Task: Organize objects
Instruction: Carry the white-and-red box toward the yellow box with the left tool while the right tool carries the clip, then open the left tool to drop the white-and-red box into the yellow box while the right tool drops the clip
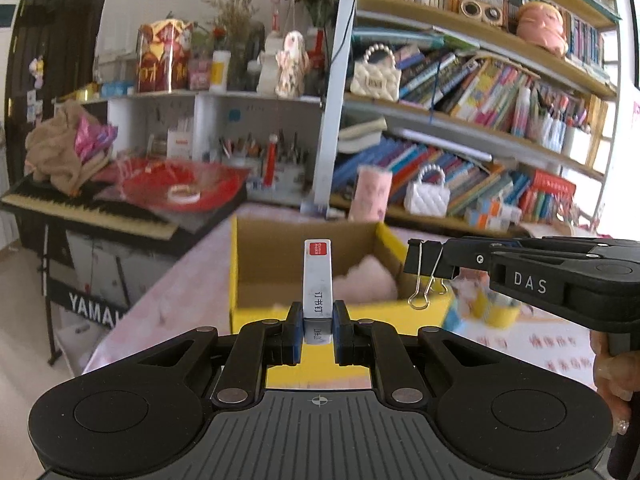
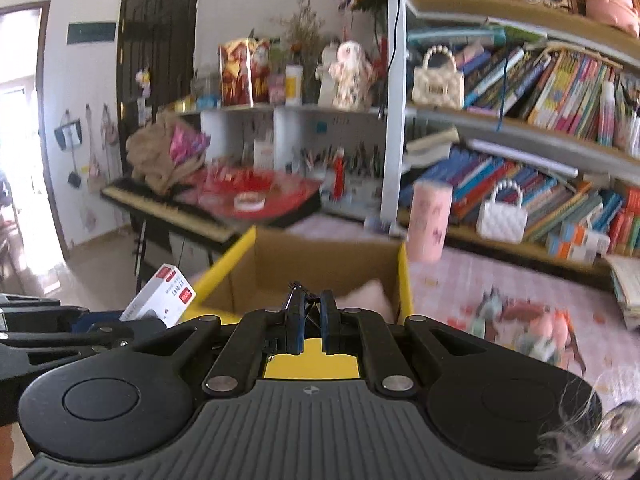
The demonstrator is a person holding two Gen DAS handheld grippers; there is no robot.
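Your left gripper [image 1: 318,322] is clamped on the upright white staple box [image 1: 317,280]; your right gripper [image 2: 309,320] pinches the black binder clip [image 1: 425,264]. The open yellow cardboard box [image 1: 280,314] lies directly ahead, below both, about equally near.

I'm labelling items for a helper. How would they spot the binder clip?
Find the open yellow cardboard box on the pink table. Just right of it, the right tongs reach in sideways, shut on a black binder clip. Unlike the white staple box nearby, it dangles silver wire handles.
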